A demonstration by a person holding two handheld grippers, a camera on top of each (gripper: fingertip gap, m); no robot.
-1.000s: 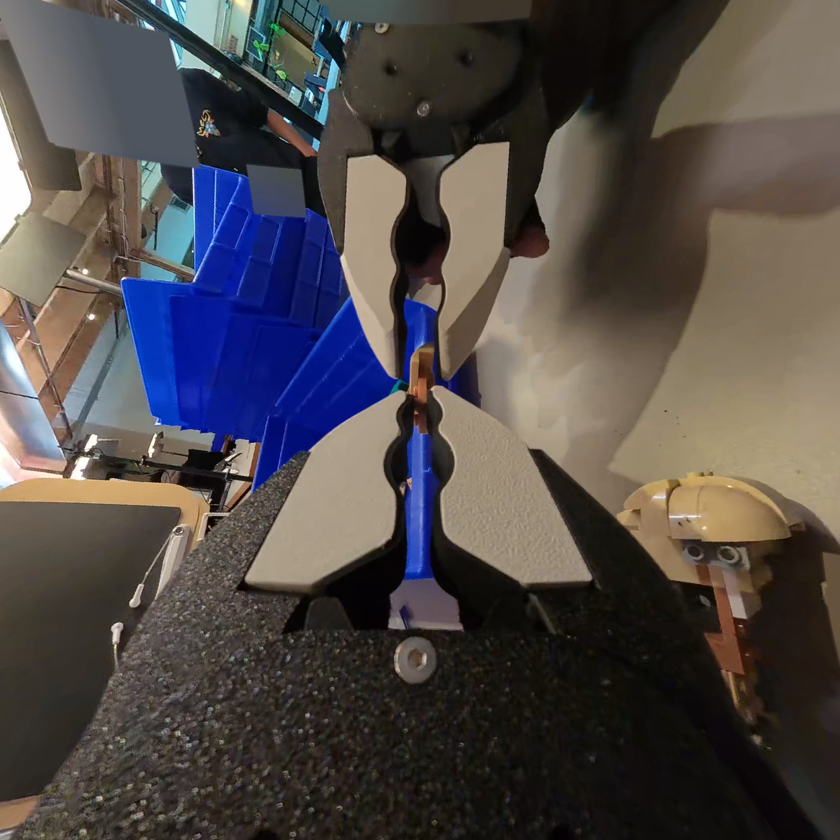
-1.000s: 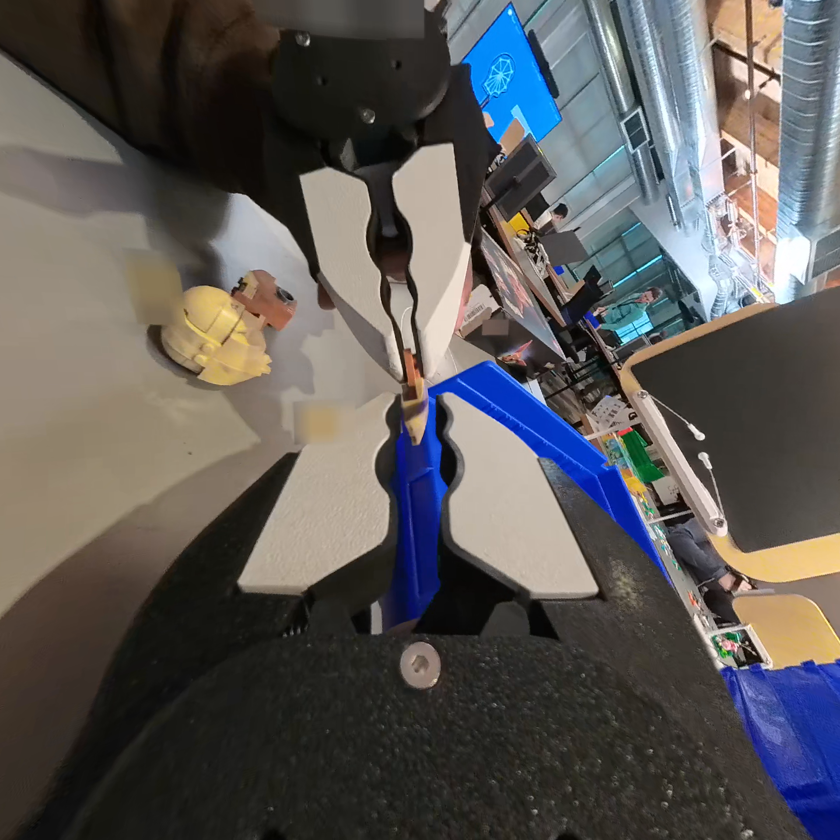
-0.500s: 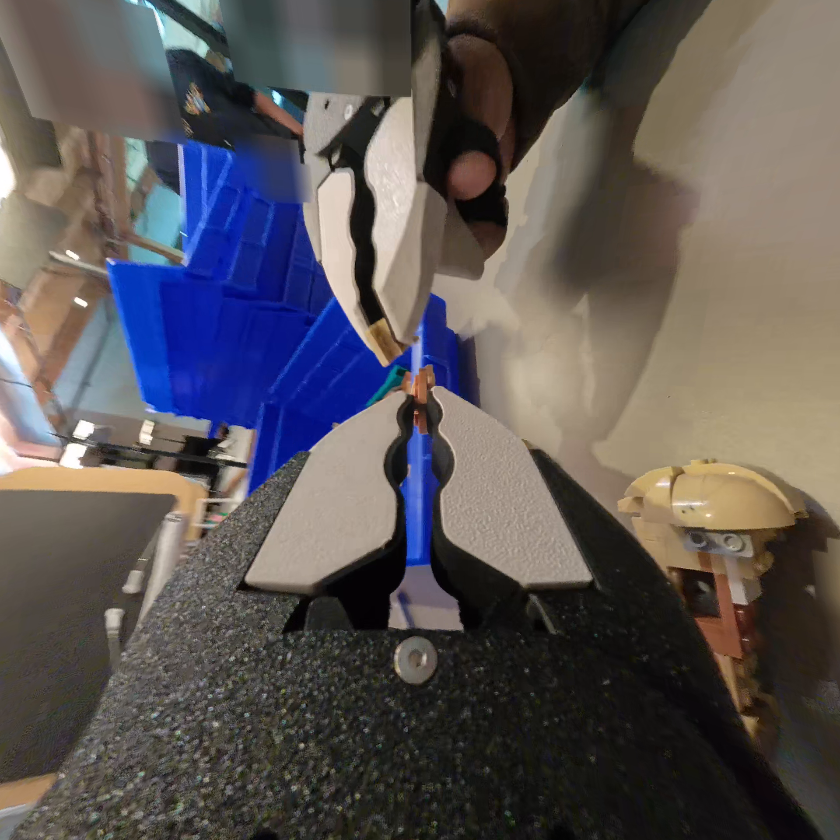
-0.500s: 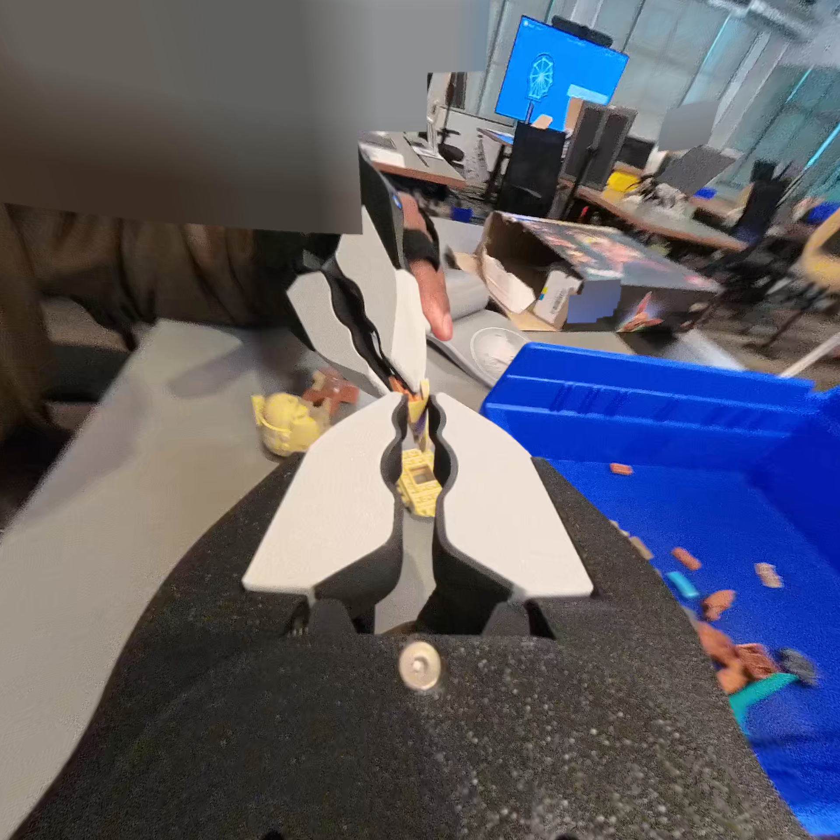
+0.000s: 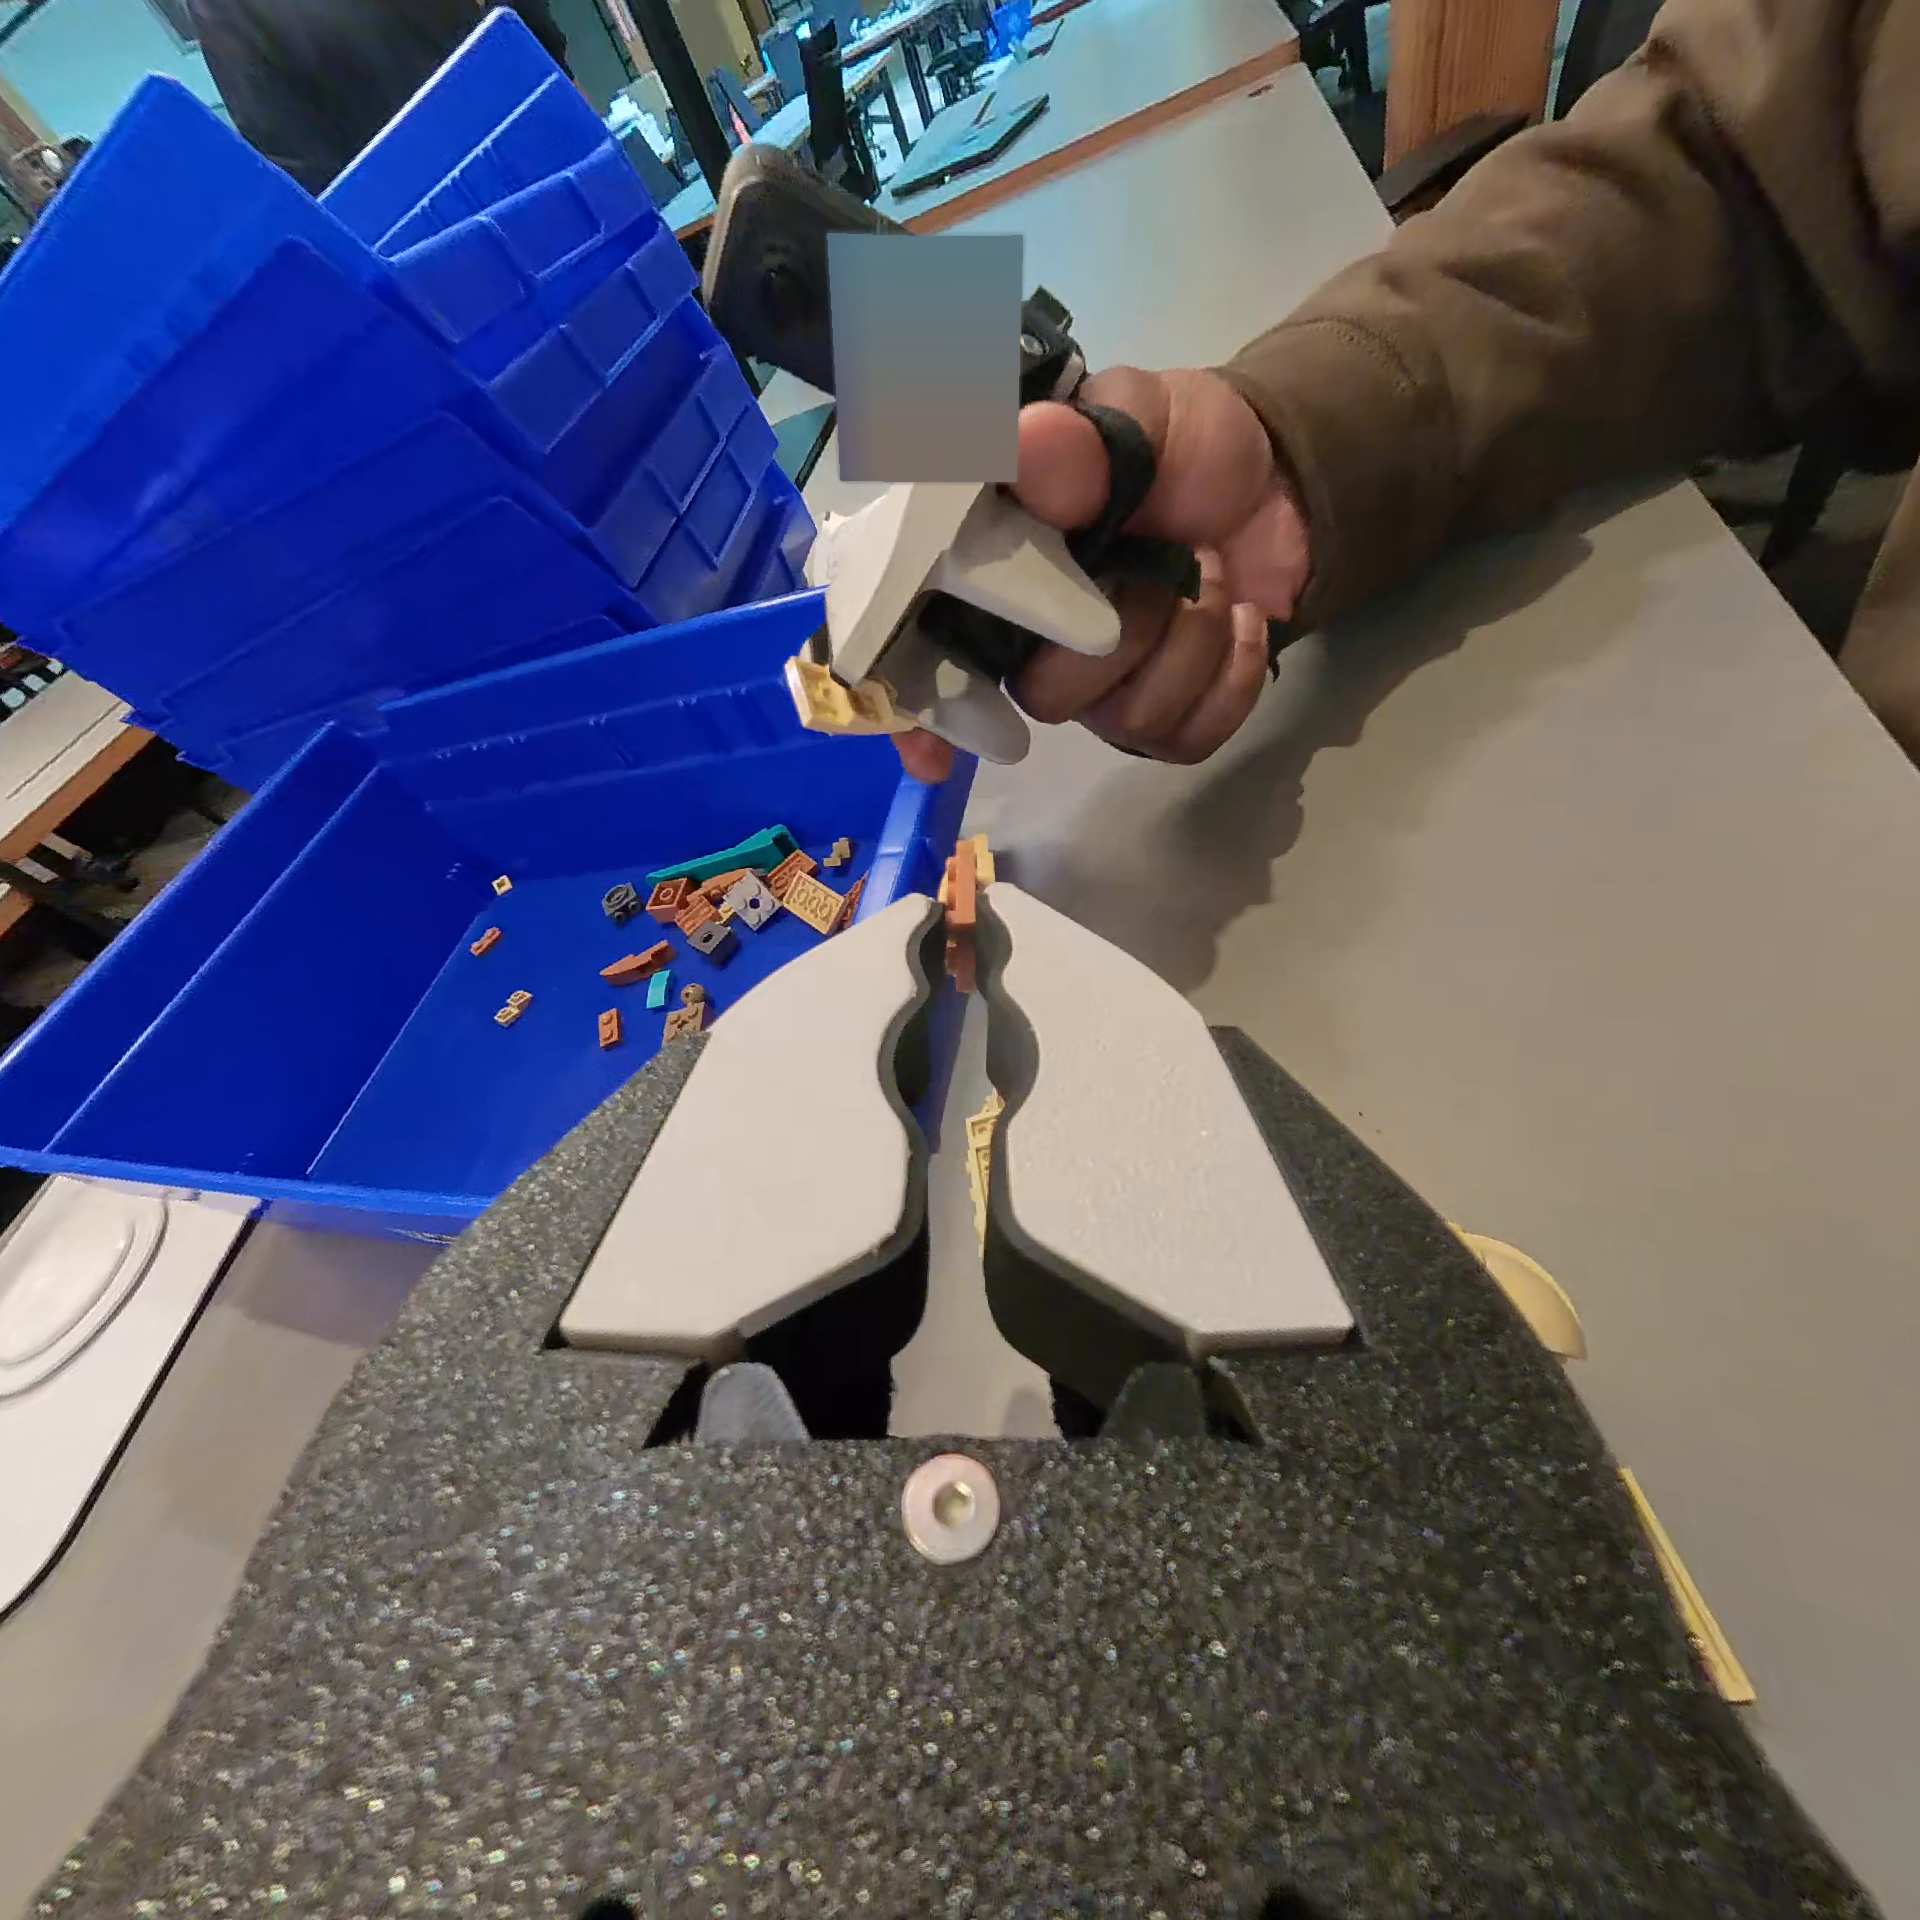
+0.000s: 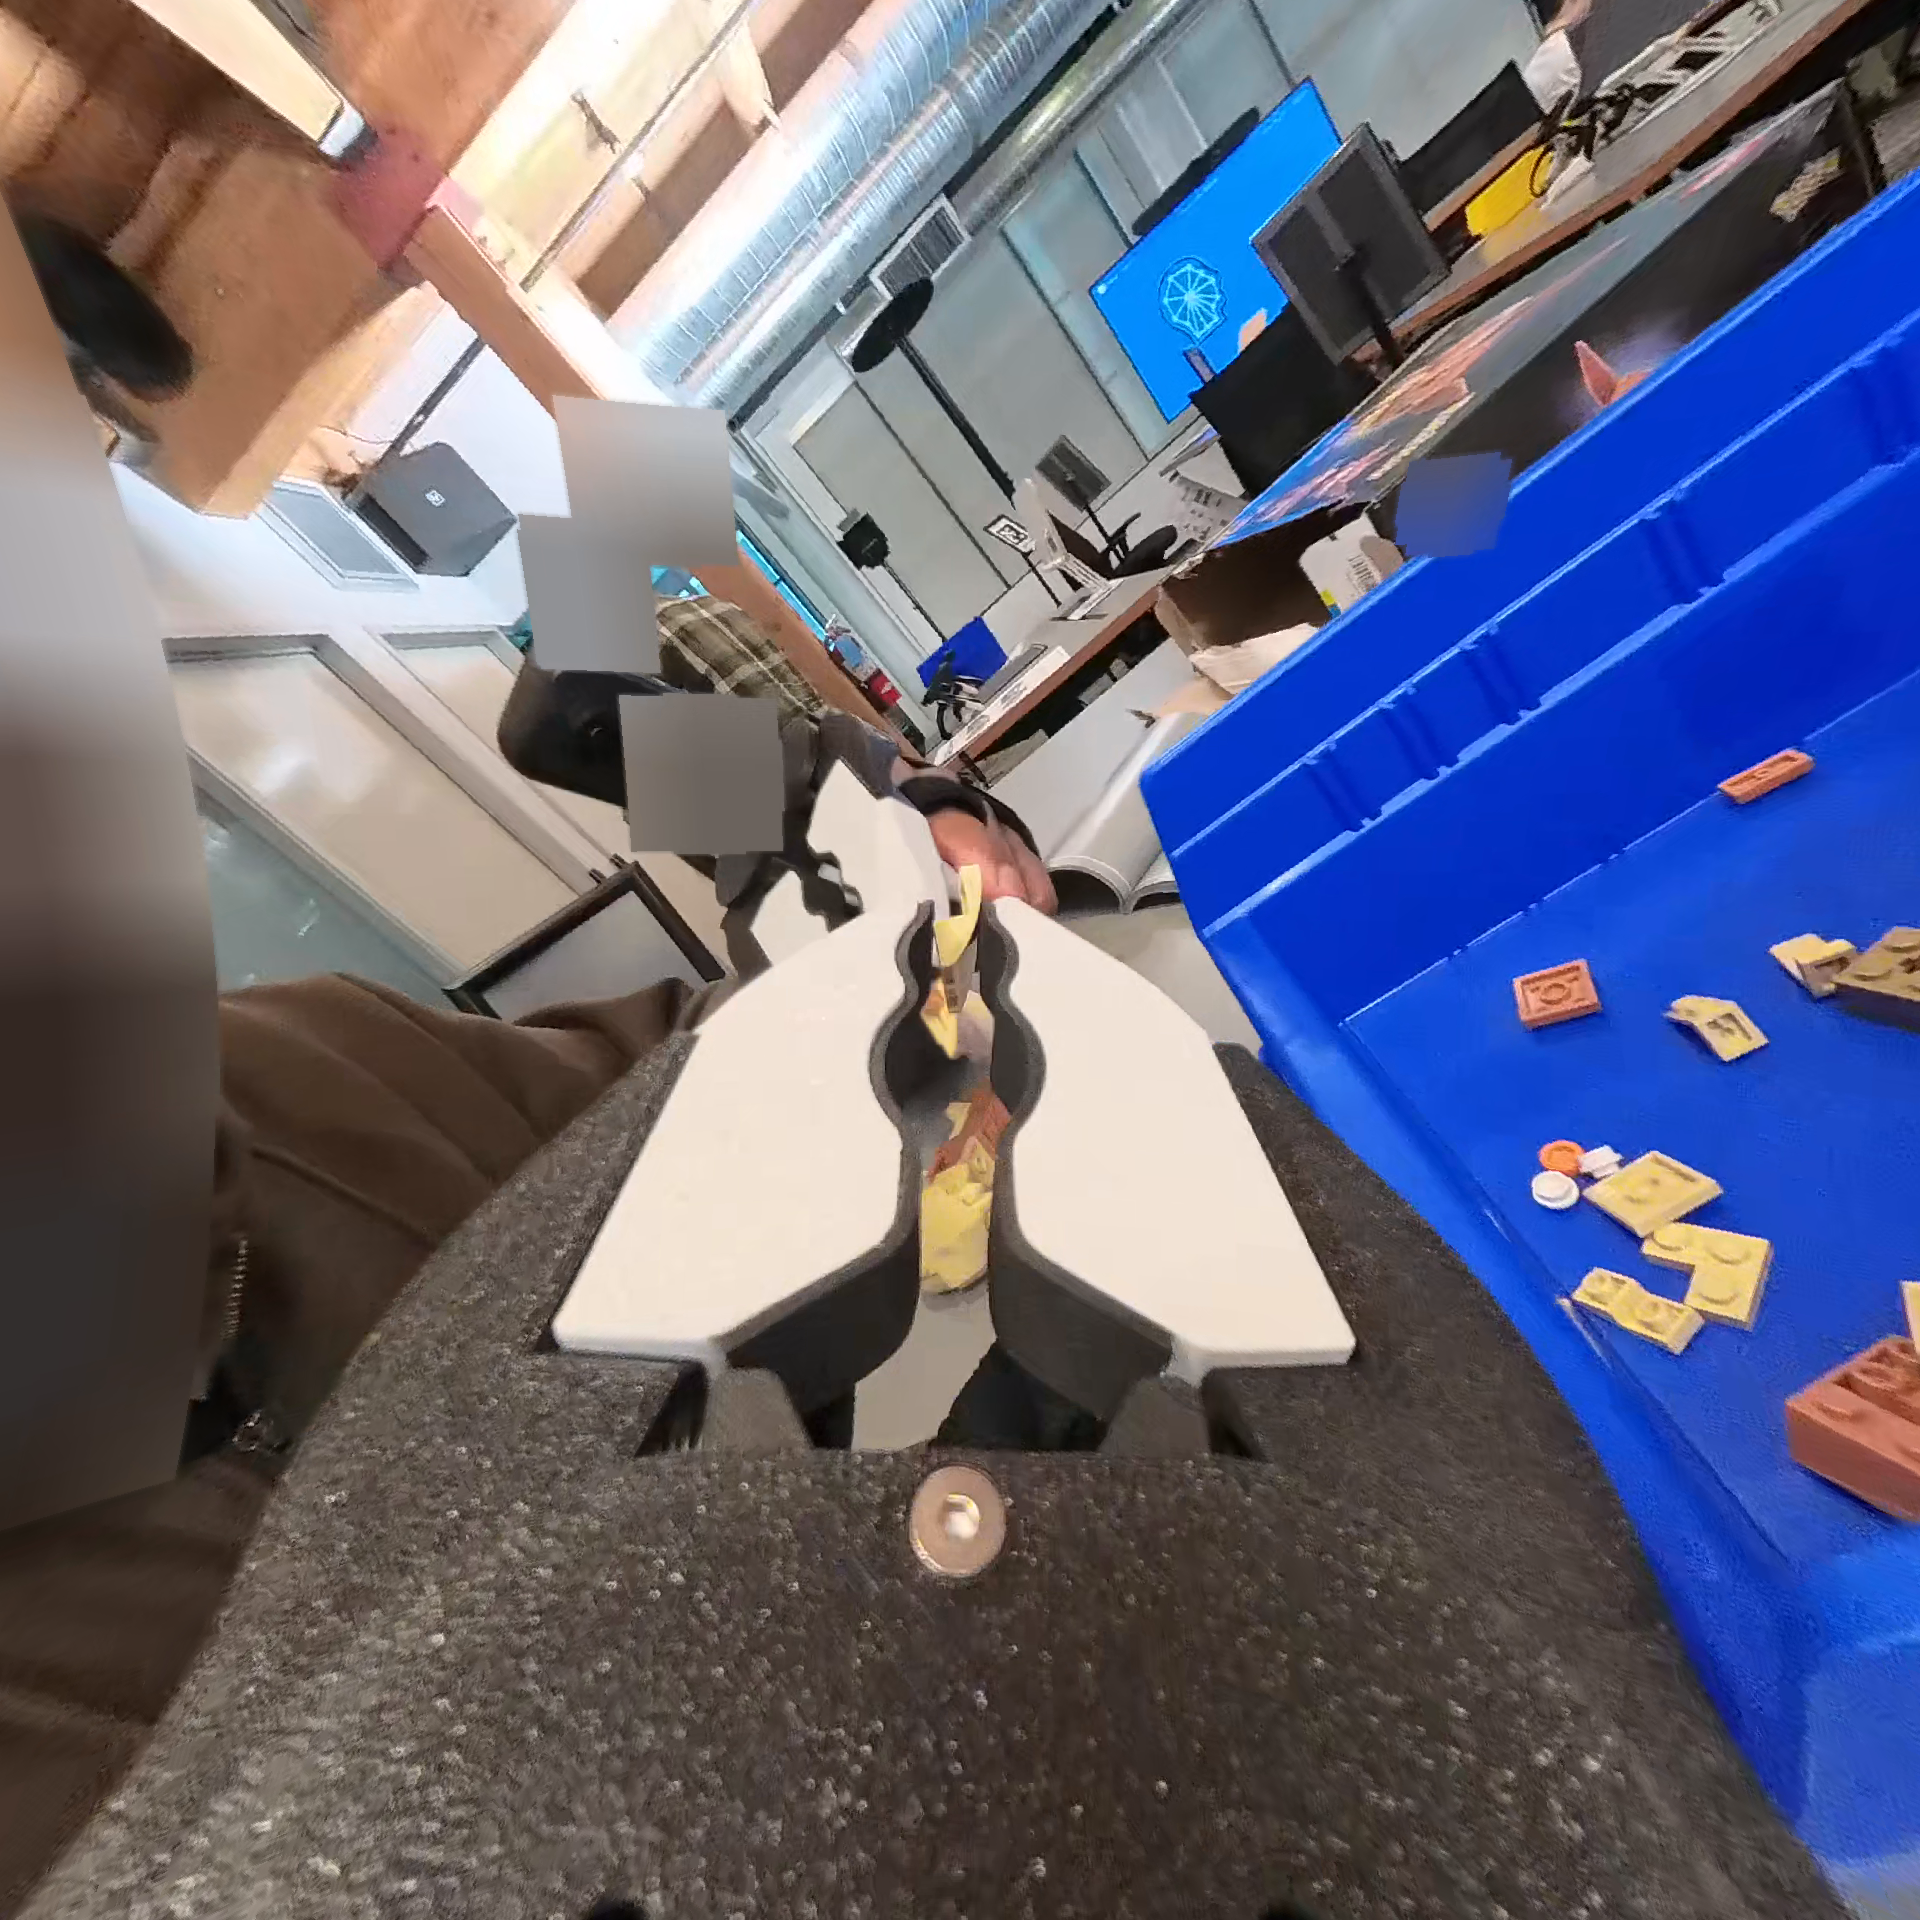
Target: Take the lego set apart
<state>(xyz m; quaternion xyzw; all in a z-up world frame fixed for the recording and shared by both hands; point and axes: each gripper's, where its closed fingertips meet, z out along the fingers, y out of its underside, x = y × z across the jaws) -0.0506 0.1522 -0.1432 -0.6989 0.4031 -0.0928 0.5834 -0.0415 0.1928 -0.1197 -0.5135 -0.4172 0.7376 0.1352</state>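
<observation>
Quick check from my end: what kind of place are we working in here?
Most likely an open office or lab workspace. Long grey tables run back in rows, monitors and a blue wall screen stand behind, and bare ducts cross the ceiling. A blue bin of toy bricks sits close by.

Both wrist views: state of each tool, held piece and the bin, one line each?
Left tool: shut on brown brick piece.
Right tool: shut on tan plate.
Blue bin: open, upright, loose bricks inside.
Tan domed build: on grey table, mostly hidden.
</observation>
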